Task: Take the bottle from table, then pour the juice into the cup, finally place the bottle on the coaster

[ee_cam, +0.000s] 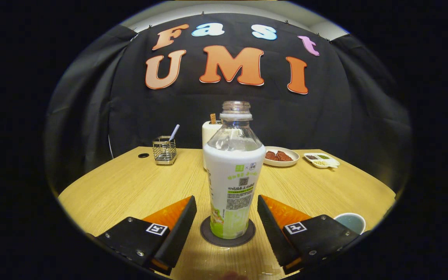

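Bottle (233, 175) stands upright on the coaster (228, 232), between my wide-open fingers (183, 223), which touch nothing. It's uncapped, light, thin plastic, likely slippery; I'd take the labelled middle gently.

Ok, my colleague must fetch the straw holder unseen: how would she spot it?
On the light wooden table, look to the back edge by the black cloth, beyond the open gripper. The small square wire basket alone holds a striped straw.
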